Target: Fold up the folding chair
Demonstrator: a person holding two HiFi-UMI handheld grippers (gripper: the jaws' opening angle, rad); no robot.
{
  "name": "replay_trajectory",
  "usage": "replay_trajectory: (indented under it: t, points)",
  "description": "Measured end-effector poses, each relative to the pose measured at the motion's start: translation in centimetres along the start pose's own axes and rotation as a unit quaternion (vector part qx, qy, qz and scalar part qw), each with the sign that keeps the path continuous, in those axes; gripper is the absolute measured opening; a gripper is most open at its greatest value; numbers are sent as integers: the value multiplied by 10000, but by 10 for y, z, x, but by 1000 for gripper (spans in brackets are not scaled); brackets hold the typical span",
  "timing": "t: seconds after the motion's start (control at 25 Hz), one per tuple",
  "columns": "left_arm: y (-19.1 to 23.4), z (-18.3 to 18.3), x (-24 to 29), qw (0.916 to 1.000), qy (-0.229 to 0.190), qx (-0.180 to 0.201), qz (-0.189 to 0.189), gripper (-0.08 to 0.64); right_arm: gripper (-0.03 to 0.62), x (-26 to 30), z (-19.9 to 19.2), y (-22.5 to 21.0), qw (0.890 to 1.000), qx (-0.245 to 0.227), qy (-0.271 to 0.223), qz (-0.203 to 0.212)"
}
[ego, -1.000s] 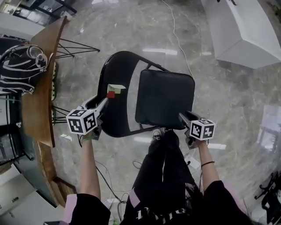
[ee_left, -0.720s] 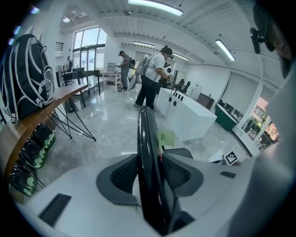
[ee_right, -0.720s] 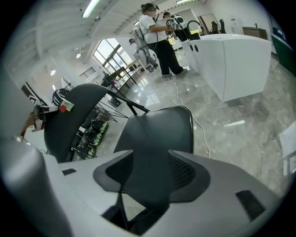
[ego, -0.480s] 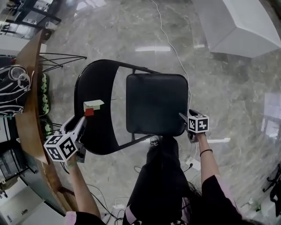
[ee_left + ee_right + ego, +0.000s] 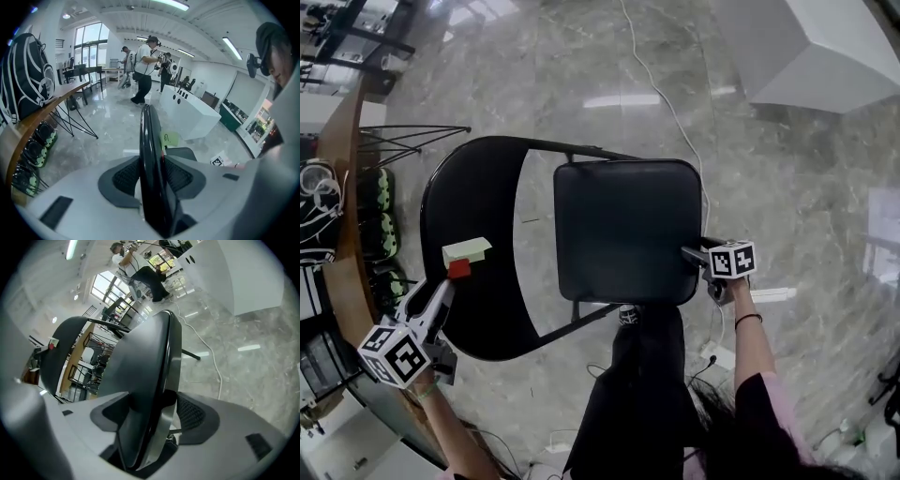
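A black folding chair stands on the marble floor, its seat (image 5: pixel 623 230) about level and its curved backrest (image 5: pixel 473 253) to the left. My left gripper (image 5: pixel 461 261) is shut on the backrest's top edge (image 5: pixel 150 154); both pads touch it, and the jaws have just been closing a little. My right gripper (image 5: pixel 689 253) is at the seat's right edge. Its jaws have just been opening and stand wide, with the seat's edge (image 5: pixel 140 371) between them and not clamped.
A wooden table (image 5: pixel 342 216) on wire legs (image 5: pixel 403 141) runs along the left with a backpack (image 5: pixel 314 202) on it. A white counter (image 5: pixel 806 47) is at top right. A cable (image 5: pixel 670 103) crosses the floor. My legs (image 5: pixel 642 394) are beside the chair. People (image 5: pixel 145 70) stand far off.
The right gripper has come down with the seat's edge, and the seat now lies lower and flatter. The left gripper has kept its hold on the backrest while the view shifted.
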State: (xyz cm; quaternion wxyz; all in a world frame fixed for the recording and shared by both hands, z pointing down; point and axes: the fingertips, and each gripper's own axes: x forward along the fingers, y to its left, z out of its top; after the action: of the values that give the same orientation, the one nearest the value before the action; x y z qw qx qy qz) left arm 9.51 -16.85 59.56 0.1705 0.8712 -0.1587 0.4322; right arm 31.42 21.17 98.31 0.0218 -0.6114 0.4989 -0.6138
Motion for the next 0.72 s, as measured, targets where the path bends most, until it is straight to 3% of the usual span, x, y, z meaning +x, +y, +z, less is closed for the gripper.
replay_trajectory:
  t: [0.44,0.52,0.64,0.72]
  points:
    - [-2,0,5,9998,-95,54,-136,160,305,12,0,-8,9907,424,-69,1290]
    - [-2,0,5,9997,-110,48,-210,160,305,14,0,0,9847,620,-50,1626]
    - [-3,-1,6,9995,-135,54,-273,160,304,22,0,15,9672,1100,79,2289]
    - [-3,0,7,9994,-189,63,-289,160,304,28,4,18,9627,1176,96,2435]
